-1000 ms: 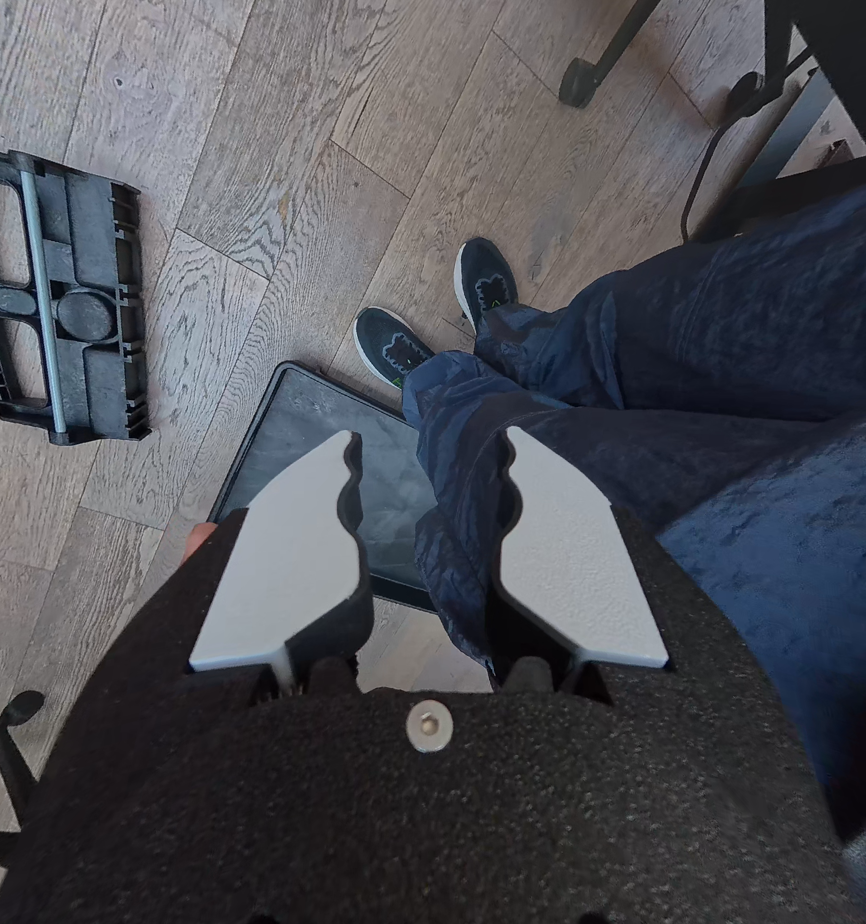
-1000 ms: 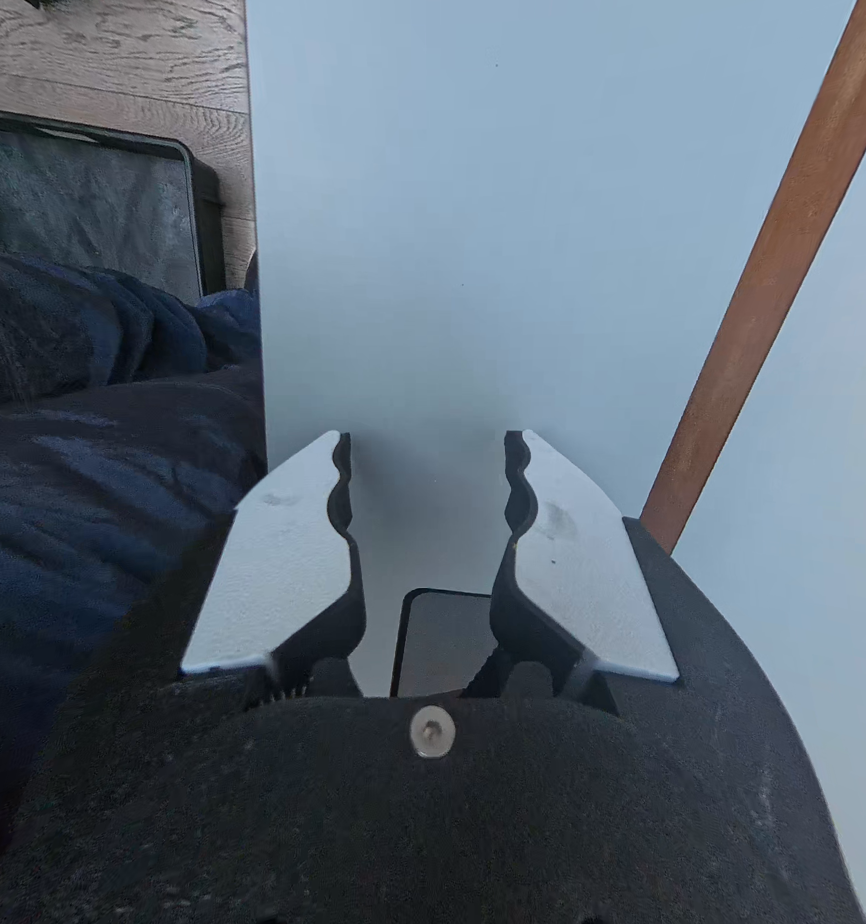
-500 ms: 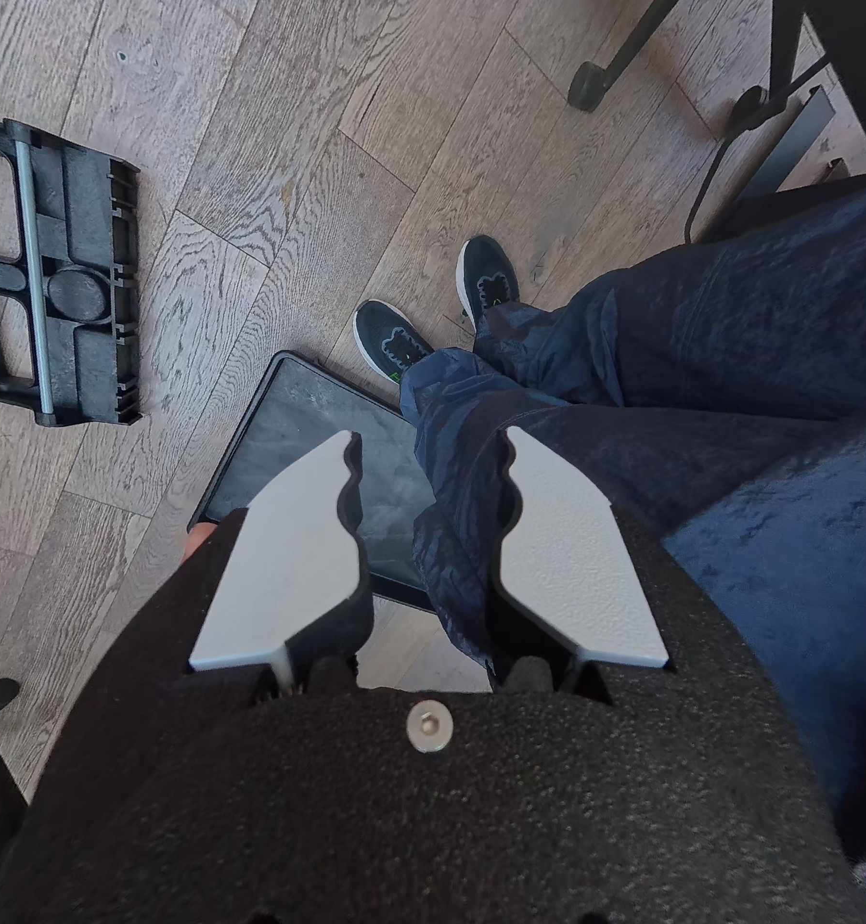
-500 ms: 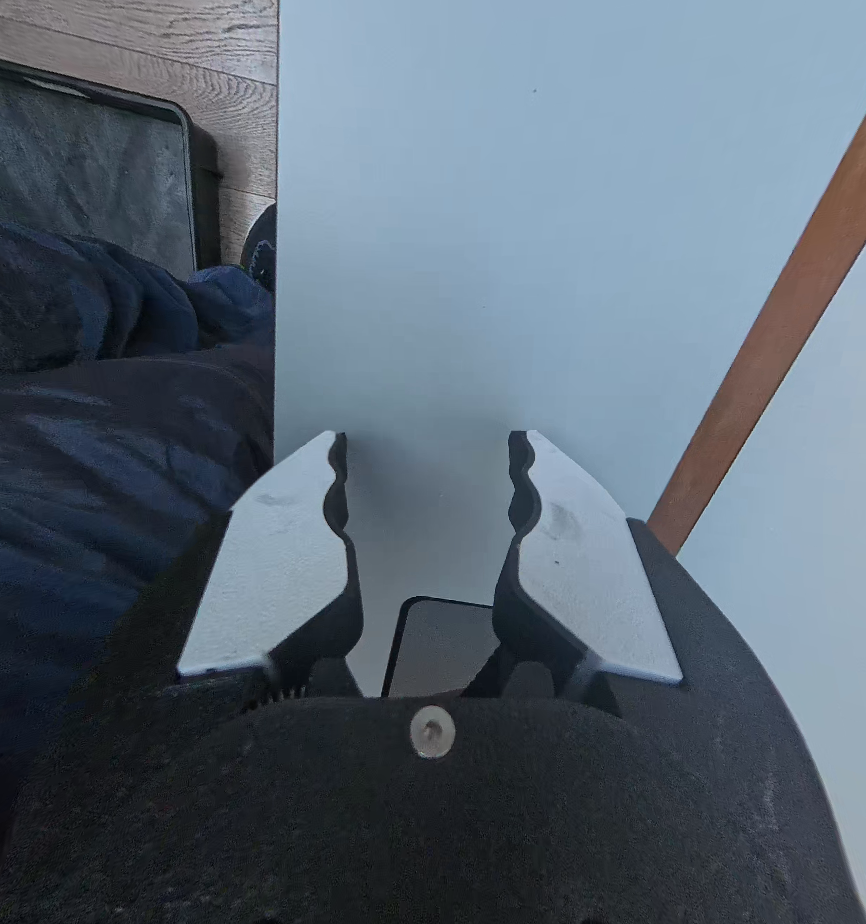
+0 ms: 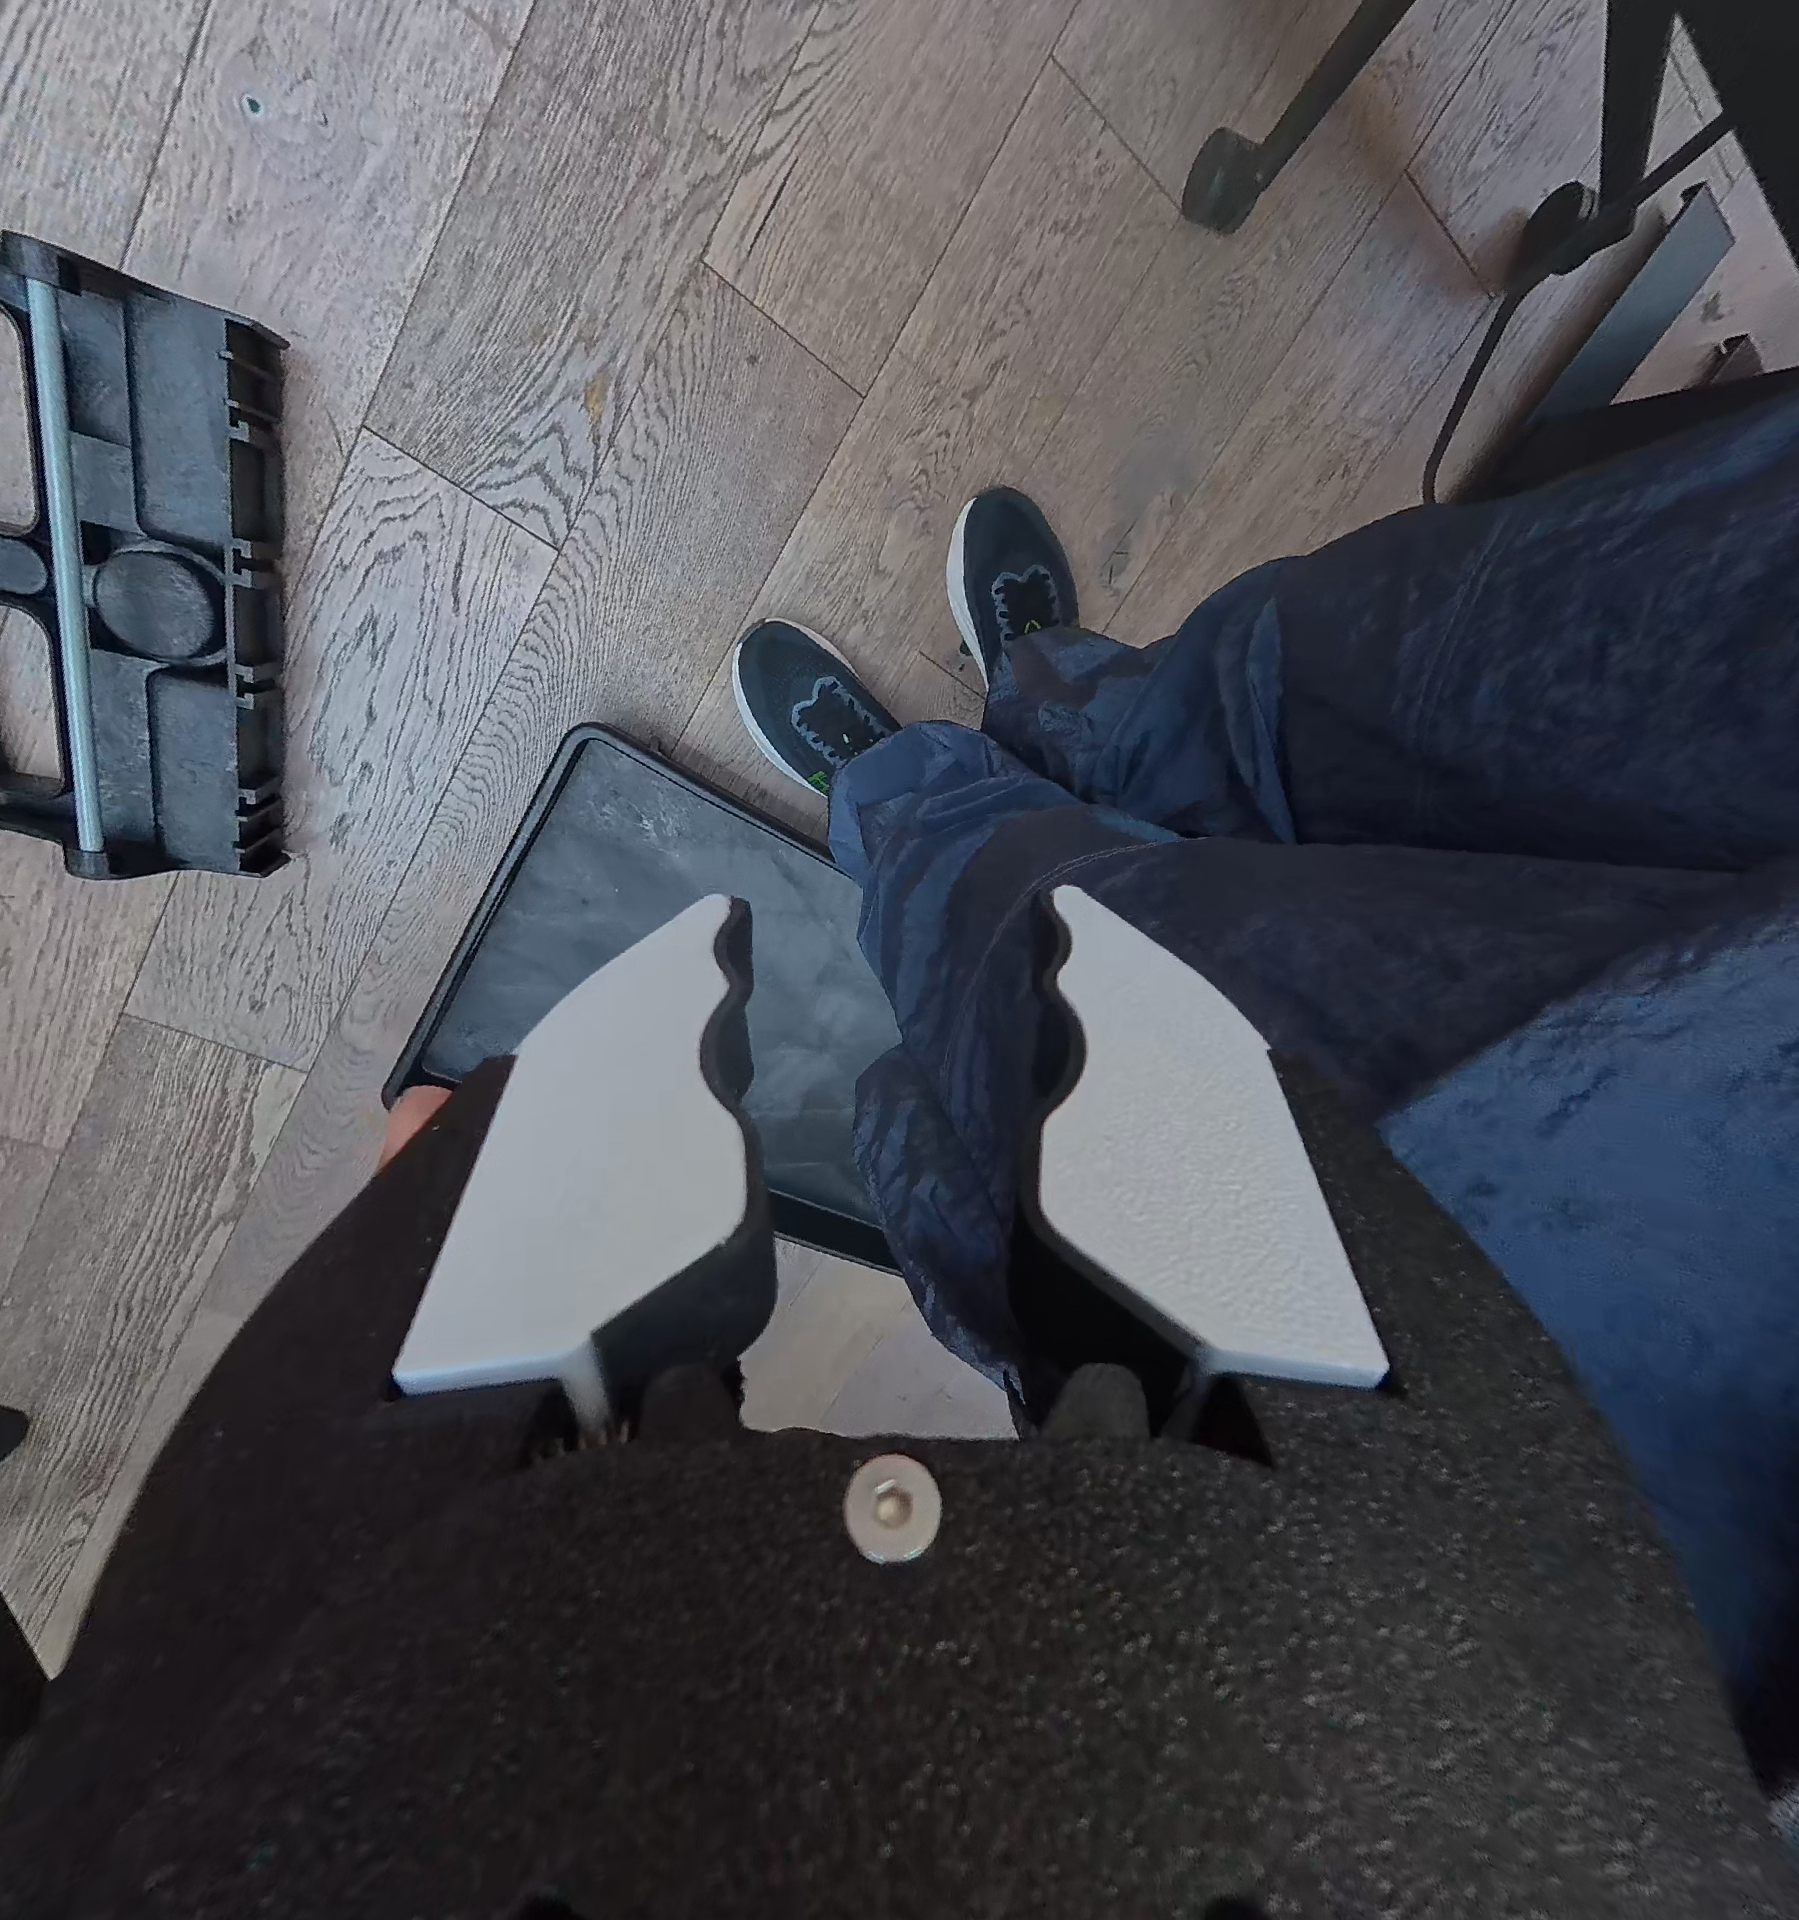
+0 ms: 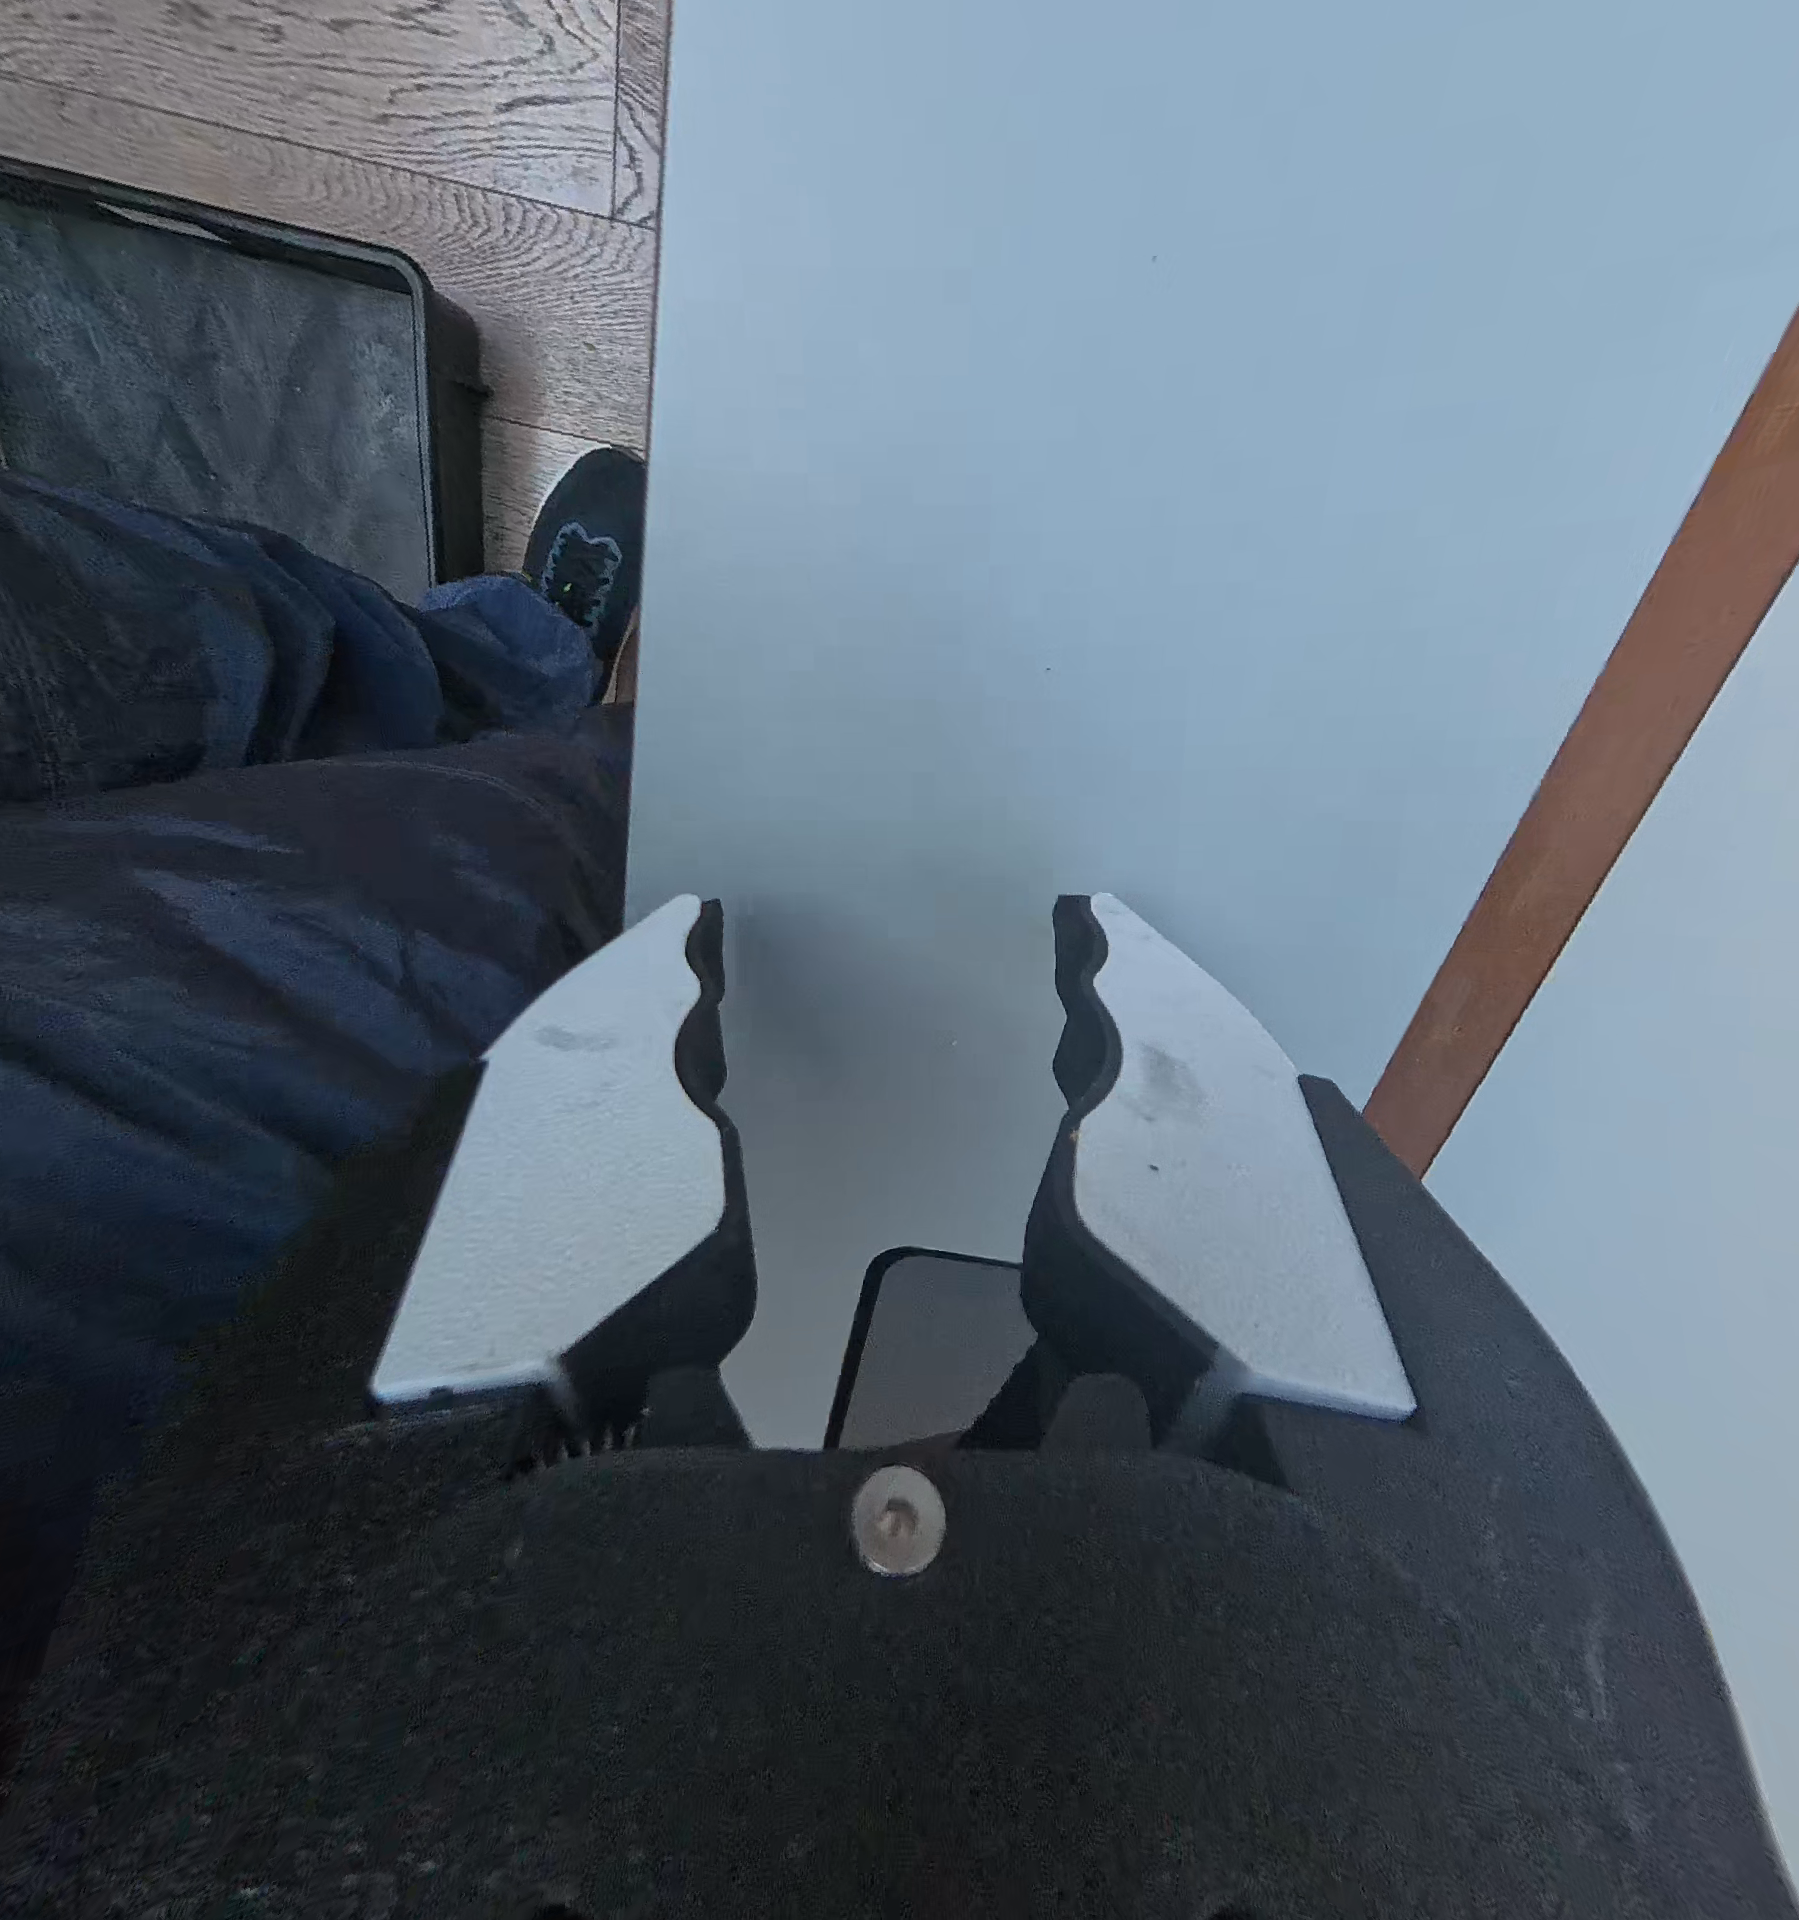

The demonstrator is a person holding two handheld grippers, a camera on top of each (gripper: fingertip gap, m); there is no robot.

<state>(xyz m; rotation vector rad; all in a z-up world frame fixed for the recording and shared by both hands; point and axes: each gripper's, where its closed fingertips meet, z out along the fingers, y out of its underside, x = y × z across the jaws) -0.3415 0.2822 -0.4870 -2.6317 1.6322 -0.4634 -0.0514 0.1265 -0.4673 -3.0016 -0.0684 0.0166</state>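
Note:
My left gripper [image 5: 895,914] is open and empty, held over a seated person's lap, pointing down at a dark blue trouser leg [image 5: 1394,790] and a black flat tray [image 5: 656,935] on the wood floor. My right gripper [image 6: 884,914] is open and empty, just above a pale white table top [image 6: 1134,468]. A small dark-edged flat panel [image 6: 926,1351] lies on the table between the finger bases. The tray also shows in the right wrist view [image 6: 209,374] on the floor past the table's left edge.
A black plastic ribbed frame with a metal rod [image 5: 116,561] lies on the floor at left. Black shoes [image 5: 812,707] stand by the tray. Chair legs and casters [image 5: 1227,187] are at top right. A brown wooden strip [image 6: 1643,686] crosses the table at right.
The left wrist view has shifted a little, so the black frame sits lower and more to the right. The right wrist view has moved right, showing more floor, tray and a shoe. Both grippers stay open.

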